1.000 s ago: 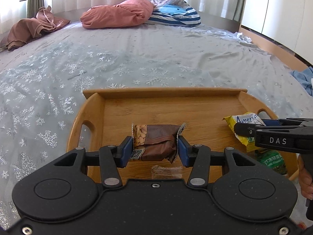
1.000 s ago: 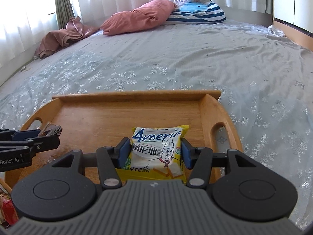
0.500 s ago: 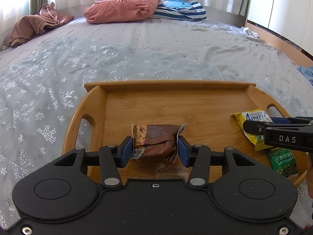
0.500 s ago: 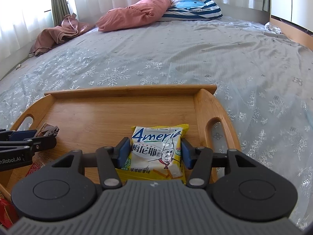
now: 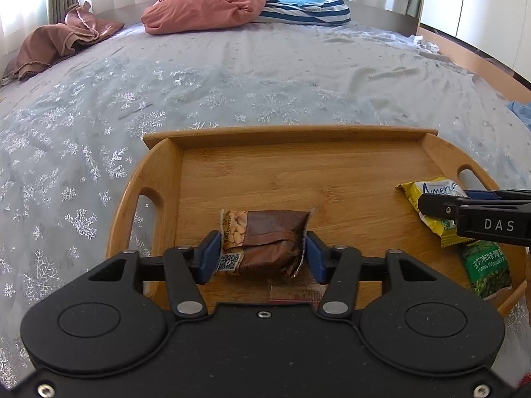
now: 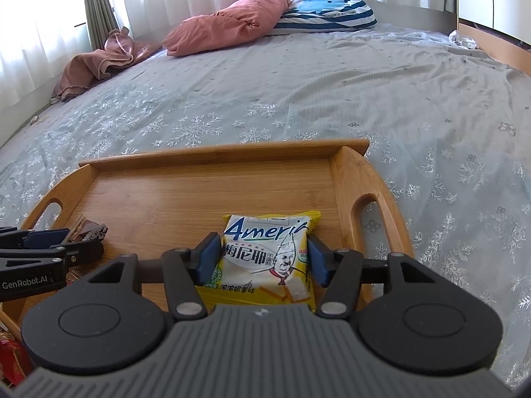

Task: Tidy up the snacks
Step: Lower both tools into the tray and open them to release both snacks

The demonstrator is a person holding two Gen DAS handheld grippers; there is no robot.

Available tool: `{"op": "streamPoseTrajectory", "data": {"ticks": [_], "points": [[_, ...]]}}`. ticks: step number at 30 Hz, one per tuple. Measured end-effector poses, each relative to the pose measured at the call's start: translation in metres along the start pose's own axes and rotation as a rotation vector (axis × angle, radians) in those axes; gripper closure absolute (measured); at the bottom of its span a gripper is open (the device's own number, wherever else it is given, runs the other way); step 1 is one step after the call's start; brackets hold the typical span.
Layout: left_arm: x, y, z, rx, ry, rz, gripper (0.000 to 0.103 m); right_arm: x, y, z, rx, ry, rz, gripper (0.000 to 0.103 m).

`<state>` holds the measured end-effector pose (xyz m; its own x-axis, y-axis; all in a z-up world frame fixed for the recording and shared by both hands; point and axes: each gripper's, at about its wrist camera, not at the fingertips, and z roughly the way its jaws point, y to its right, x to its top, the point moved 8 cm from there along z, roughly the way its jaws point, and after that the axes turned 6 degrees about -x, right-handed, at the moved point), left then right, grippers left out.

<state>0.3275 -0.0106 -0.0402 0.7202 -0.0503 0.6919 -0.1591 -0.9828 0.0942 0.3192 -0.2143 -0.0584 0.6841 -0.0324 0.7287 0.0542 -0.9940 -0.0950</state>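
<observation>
A wooden tray (image 5: 298, 172) with handle cutouts lies on the bed. My left gripper (image 5: 262, 255) is shut on a brown peanut snack packet (image 5: 265, 242) over the tray's near left part. My right gripper (image 6: 264, 257) is shut on a yellow and white cracker packet (image 6: 268, 252) over the tray's right side; it shows at the right in the left wrist view (image 5: 431, 199). A green wasabi pea packet (image 5: 488, 268) lies on the tray under the right gripper. A small reddish wrapper (image 5: 292, 293) lies under the left gripper.
The bed has a grey snowflake cover (image 5: 232, 83). A pink pillow (image 5: 205, 10), a striped blue pillow (image 5: 308, 3) and a brown cloth (image 5: 59, 39) lie at the far end. A red packet (image 6: 13, 358) shows at the lower left of the right wrist view.
Both grippers have moved forward and down over the tray with their packets still held. The tray looks closer and larger in both views.
</observation>
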Motion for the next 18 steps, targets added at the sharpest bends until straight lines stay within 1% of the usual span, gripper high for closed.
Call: {"op": "streamPoseTrajectory", "data": {"ticks": [1, 4, 6, 9, 14, 18], "points": [[0.000, -0.001, -0.001, 0.001, -0.001, -0.002, 0.049, 0.000, 0.000, -0.001, 0.001, 0.001, 0.001, 0.030], [0.000, -0.003, -0.006, 0.011, 0.007, 0.001, 0.042, 0.002, -0.001, -0.006, -0.002, 0.014, 0.002, 0.024], [0.001, -0.003, -0.013, 0.011, 0.024, 0.012, 0.032, 0.003, -0.002, -0.011, 0.004, 0.022, 0.000, 0.019], [0.002, -0.001, -0.024, 0.010, 0.045, 0.029, 0.025, 0.005, -0.003, -0.020, 0.010, 0.039, -0.006, 0.017], [-0.001, 0.000, -0.043, -0.005, 0.060, 0.026, 0.021, 0.006, -0.006, -0.042, 0.034, 0.075, -0.004, 0.014], [-0.006, -0.001, -0.063, 0.007, 0.090, 0.022, 0.015, 0.001, -0.011, -0.060, 0.050, 0.099, -0.022, 0.013]]}}
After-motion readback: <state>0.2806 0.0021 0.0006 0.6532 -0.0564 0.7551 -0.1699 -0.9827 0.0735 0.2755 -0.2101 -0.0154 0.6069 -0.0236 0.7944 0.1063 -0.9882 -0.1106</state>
